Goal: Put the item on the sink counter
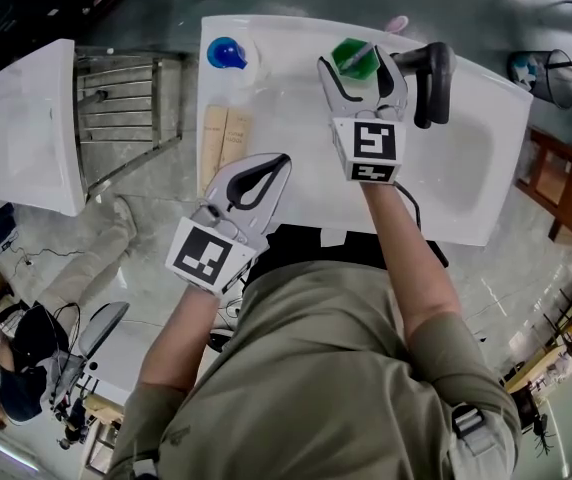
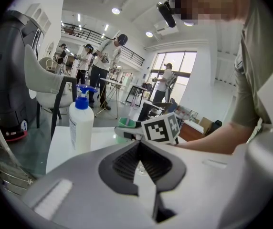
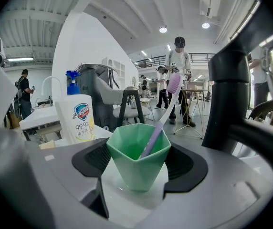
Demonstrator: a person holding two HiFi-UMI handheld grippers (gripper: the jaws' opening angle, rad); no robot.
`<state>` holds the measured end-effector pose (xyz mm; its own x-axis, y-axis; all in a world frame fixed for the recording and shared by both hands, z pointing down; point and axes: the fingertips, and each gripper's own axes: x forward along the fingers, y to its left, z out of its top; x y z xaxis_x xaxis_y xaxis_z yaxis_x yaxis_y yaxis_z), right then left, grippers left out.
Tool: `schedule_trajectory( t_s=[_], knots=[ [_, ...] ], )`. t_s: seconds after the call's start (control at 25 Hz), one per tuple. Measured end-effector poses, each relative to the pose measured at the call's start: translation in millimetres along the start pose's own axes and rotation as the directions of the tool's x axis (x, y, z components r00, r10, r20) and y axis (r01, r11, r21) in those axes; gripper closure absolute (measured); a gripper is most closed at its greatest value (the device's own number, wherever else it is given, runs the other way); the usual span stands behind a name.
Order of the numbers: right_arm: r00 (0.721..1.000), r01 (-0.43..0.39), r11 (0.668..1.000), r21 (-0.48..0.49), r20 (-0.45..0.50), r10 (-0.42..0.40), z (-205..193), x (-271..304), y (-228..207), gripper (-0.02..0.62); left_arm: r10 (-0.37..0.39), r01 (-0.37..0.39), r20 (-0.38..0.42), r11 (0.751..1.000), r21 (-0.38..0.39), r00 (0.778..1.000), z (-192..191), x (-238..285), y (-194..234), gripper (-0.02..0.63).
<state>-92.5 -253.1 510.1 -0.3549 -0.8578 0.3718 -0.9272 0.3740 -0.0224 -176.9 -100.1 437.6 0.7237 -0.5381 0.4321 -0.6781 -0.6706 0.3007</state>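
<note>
Right gripper [image 1: 362,68] pinches the green cup [image 3: 137,163], toothbrush [image 3: 161,118] inside, cup base on the sink counter [image 1: 296,118]. Left gripper [image 1: 274,162] jaws pressed together, empty.

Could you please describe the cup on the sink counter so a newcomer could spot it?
On the white sink counter, look just left of the black faucet, between the right gripper's jaws. The green cup stands there, faceted and holding a purple toothbrush, unlike the white, blue-pumped soap bottle.
</note>
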Motion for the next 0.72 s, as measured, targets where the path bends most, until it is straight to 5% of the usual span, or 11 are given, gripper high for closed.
schedule_trajectory(
  t_s=[0.72],
  knots=[
    [0.999, 0.035, 0.999, 0.016, -0.023, -0.034, -12, -20, 5, 0.265, 0.0, 0.0, 0.017, 1.0, 0.015, 1.0, -1, -14, -15, 0.6]
  ],
)
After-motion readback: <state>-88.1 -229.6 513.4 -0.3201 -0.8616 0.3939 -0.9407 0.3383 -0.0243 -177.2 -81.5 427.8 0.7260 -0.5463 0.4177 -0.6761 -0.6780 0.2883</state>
